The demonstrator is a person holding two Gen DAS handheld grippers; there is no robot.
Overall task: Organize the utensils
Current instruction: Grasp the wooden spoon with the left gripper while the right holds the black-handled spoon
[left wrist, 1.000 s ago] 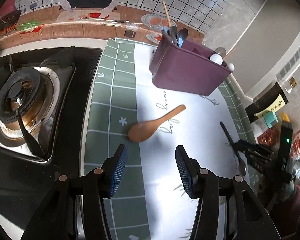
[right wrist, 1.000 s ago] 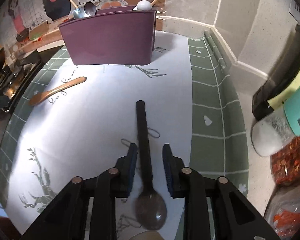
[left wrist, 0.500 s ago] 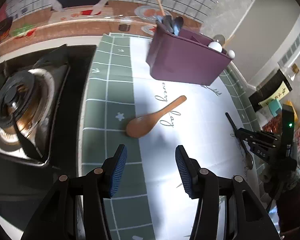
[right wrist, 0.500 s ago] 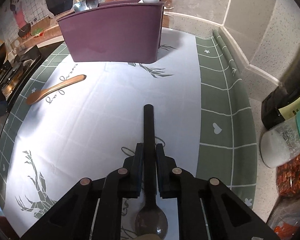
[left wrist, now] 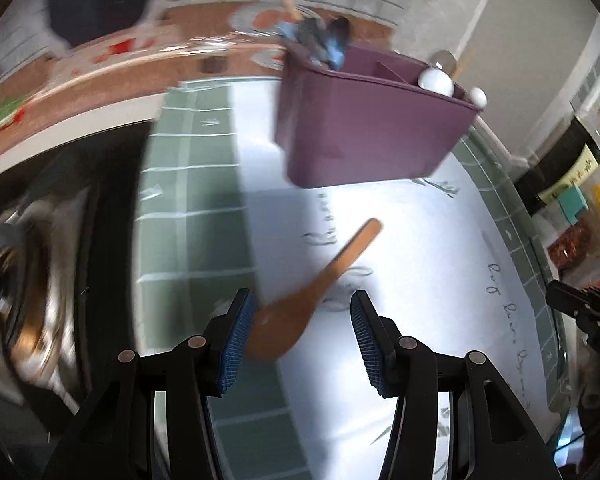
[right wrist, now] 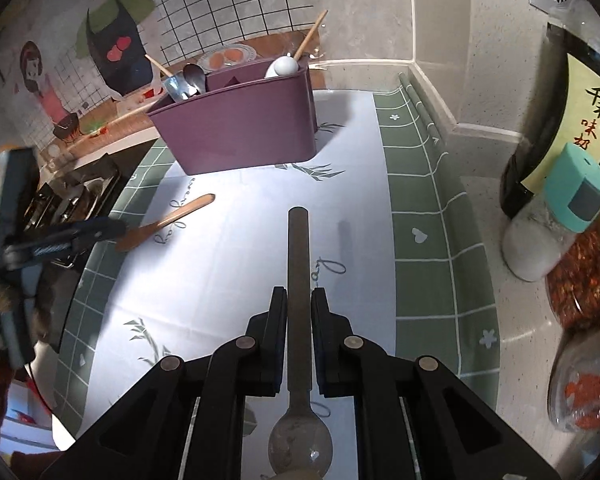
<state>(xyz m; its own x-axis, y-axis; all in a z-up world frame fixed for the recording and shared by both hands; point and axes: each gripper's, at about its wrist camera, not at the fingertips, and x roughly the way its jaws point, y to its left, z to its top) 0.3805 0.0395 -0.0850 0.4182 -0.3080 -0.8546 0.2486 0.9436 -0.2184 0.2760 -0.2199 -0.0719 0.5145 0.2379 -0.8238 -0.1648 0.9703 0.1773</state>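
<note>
My right gripper [right wrist: 299, 300] is shut on the dark-handled spoon [right wrist: 298, 264], lifted off the mat with its handle pointing away and its bowl toward the camera. A purple utensil caddy [right wrist: 240, 132] stands at the back of the mat and holds several spoons and sticks. The wooden spoon [left wrist: 320, 284] lies flat on the white mat, its bowl between the tips of my open left gripper [left wrist: 302, 320], which does not touch it. The same wooden spoon [right wrist: 168, 222] shows in the right wrist view beside the left gripper [right wrist: 72, 236].
A gas stove [left wrist: 28, 280] sits left of the green-and-white mat [right wrist: 420, 184]. A dark sauce bottle [right wrist: 564, 120], a teal-capped shaker [right wrist: 556, 220] and jars of red spice [right wrist: 584, 292] crowd the right counter. The tiled wall stands close behind the caddy [left wrist: 372, 128].
The right gripper closed on the dark-handled spoon and raised it off the mat. The left gripper moved in toward the wooden spoon, whose bowl now lies between its open fingers.
</note>
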